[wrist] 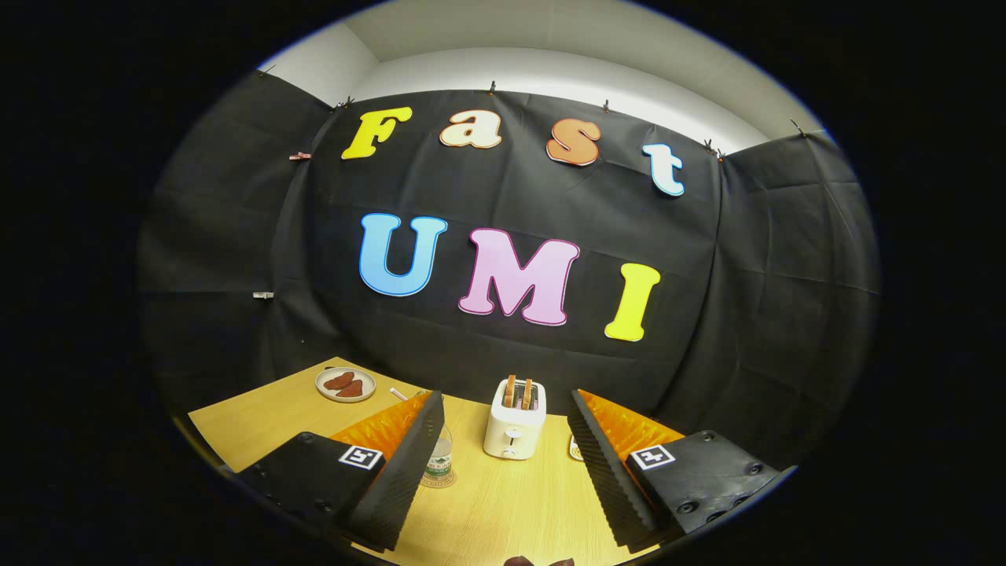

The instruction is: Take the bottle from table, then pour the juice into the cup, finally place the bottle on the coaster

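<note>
I'm holding the gripper (503, 464) wide open w/ nothing between its fingers, hovering high over the table (503, 503). Bottle (440, 460) is standing upright just beyond the left finger, half hidden by it, apparently resting on a round coaster (442, 481), i.e. where the task wants it. Farther back I'm seeing a toaster (515, 420) at center and a plate (345, 384) far left; can't pick out the cup.

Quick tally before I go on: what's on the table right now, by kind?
Toaster with toast in its slots: 1
Plate with brown food: 1
Bottle, partly behind the left finger, on a coaster: 1 each
Small item behind the right finger, unclear: 1
Total: 5
The hand-held gripper is open, holding nothing.
</note>
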`<state>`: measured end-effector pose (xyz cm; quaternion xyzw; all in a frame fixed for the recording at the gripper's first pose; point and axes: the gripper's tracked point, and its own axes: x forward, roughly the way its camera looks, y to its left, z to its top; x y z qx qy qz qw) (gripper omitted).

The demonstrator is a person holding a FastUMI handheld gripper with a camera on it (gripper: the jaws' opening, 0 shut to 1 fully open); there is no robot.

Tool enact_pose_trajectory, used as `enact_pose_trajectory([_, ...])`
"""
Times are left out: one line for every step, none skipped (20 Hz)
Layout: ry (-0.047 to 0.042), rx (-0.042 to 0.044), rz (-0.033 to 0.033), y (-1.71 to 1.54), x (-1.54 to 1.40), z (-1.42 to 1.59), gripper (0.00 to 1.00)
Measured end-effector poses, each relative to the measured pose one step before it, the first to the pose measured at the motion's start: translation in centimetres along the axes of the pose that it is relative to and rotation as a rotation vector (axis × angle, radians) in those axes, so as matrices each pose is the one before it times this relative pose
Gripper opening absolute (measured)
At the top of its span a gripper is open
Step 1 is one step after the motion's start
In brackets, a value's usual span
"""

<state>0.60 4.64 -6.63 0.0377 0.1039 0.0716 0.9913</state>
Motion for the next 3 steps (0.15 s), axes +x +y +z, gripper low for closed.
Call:
enact_pose_trajectory([0.00406, 0.00203, 0.00086, 0.097, -0.152, -0.153, 0.98])
enact_pose_trajectory([0.00197, 0.00030, 0.00042, 0.078, -0.082, 0.009, 0.98])
enact_pose_trajectory([0.00128, -0.00228, 0.00029, -0.004, -0.076, -0.052, 0.98])
